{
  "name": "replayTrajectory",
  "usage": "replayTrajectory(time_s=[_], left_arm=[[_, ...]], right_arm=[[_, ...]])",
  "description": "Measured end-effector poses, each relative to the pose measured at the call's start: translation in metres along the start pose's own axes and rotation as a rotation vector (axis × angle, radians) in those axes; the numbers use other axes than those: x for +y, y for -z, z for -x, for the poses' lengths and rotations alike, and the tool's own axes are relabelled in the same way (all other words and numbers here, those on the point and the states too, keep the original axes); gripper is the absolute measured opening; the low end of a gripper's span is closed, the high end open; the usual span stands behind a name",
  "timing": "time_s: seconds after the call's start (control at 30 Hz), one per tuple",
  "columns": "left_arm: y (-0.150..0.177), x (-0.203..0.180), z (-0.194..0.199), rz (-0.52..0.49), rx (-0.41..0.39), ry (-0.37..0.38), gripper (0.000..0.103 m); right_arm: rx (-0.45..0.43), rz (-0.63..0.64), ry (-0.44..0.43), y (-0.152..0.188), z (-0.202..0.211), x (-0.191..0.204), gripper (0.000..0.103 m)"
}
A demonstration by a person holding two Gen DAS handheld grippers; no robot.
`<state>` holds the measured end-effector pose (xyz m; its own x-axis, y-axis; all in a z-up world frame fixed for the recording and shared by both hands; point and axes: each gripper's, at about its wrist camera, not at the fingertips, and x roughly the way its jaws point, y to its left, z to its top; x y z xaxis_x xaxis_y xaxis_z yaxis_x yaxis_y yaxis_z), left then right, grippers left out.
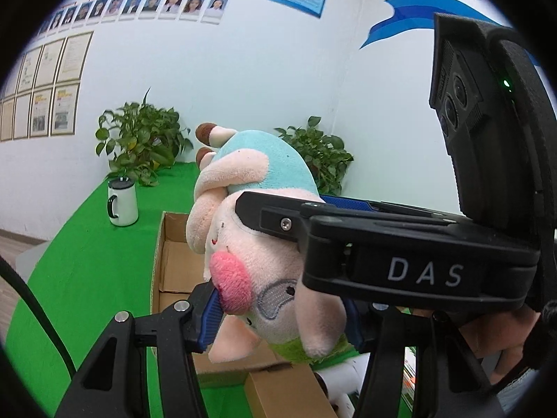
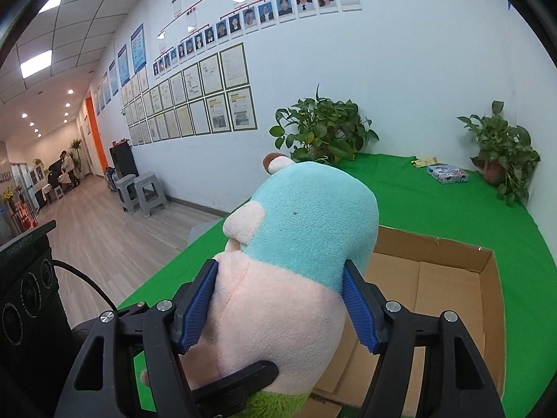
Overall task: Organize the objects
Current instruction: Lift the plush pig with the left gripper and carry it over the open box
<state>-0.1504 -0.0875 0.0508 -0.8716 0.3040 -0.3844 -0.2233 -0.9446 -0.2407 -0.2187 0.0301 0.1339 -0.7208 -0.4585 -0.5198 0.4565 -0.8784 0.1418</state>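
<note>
Both grippers are clamped on the same plush toy [image 2: 296, 261]. The right gripper [image 2: 282, 308] presses its blue pads [image 2: 200, 308] into the toy's pink-and-turquoise body from either side, and in the left wrist view this gripper reaches in from the right, its black finger lying across the toy's face. The left gripper [image 1: 282, 317] pinches the toy lower down, one blue pad [image 1: 210, 318] against the pink cheek and the other at the far side of the head. The toy hangs above an open cardboard box [image 2: 452, 278], clear of its floor, with its brown-tipped horns pointing toward the far wall. The box sits on a green table cover [image 2: 435, 205]. A white mug [image 1: 122, 202] stands far left of the box; two potted plants [image 2: 322, 129] line the far edge, and a small patterned packet [image 2: 447, 174] lies between them.
</note>
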Motion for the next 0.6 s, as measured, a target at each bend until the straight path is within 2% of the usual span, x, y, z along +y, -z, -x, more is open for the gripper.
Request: replayTrajectory(time_s=[0.13,0.27,0.4,0.6], left_arm=[[0.006,0.014,-0.027,0.059,0.067,-0.022,0.056],[0.02,0.028,-0.052,0.095,0.136,-0.048,0.056],[0.041,0.047,-0.074,0.134,0.224,-0.096,0.056],[0.063,0.066,-0.095,0.189,0.356,-0.134,0.057]], right_arm=[[0.072,-0.046,-0.02,-0.011,-0.065,-0.018,0.065],[0.137,-0.091,-0.057,-0.002,-0.115,-0.037,0.065],[0.224,-0.154,-0.113,0.025,-0.175,-0.053,0.065],[0.33,-0.222,-0.133,0.077,-0.238,-0.052,0.066]])
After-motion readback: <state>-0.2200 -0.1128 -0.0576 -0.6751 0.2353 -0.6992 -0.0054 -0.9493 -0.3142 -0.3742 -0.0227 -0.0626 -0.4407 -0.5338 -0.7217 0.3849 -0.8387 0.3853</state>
